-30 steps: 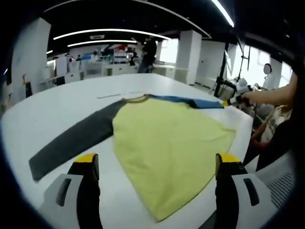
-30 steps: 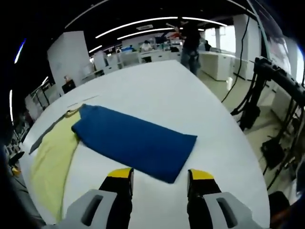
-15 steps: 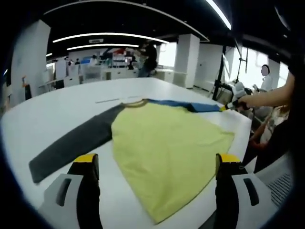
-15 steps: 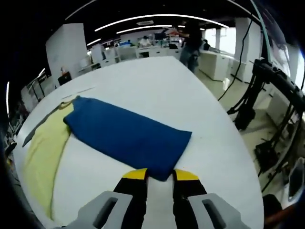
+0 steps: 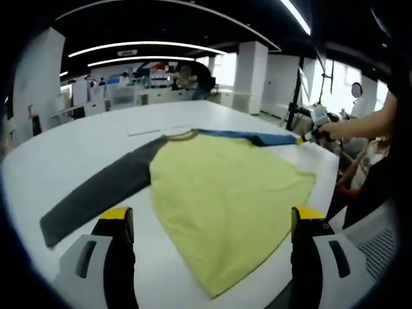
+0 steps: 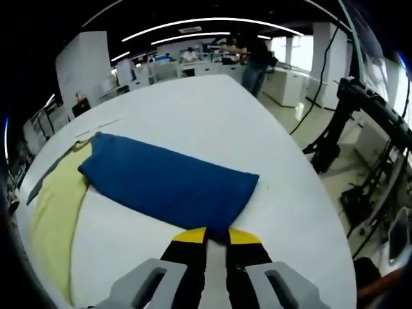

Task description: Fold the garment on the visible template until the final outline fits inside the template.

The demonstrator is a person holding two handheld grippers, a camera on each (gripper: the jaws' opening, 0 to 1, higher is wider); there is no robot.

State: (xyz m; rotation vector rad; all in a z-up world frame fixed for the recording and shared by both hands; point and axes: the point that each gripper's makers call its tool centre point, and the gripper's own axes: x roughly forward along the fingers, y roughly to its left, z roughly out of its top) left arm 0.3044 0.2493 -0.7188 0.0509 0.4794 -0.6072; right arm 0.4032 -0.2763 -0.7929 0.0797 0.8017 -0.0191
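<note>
A long-sleeved shirt lies flat on the white table (image 5: pixel 77 135). Its yellow body (image 5: pixel 225 193) spreads ahead of my left gripper (image 5: pixel 209 222), which hovers open over the near hem with nothing between its jaws. A dark grey sleeve (image 5: pixel 103 193) runs toward the lower left of the left gripper view. The blue sleeve (image 6: pixel 167 183) stretches across the right gripper view, and my right gripper (image 6: pixel 217 237) is shut on that sleeve's cuff corner. In the left gripper view the right gripper (image 5: pixel 308 135) shows at the blue sleeve's (image 5: pixel 257 137) far end, held by a person's arm.
The table's edge (image 6: pixel 315 212) curves close on the right, with dark stands and cables (image 6: pixel 360 129) on the floor beyond. A thin pale strip (image 5: pixel 145 132) lies on the table past the collar. People stand at desks (image 6: pixel 251 58) in the far background.
My right gripper has closed its jaws on the blue sleeve's cuff corner after moving in over it. The left gripper stays open and nearly still.
</note>
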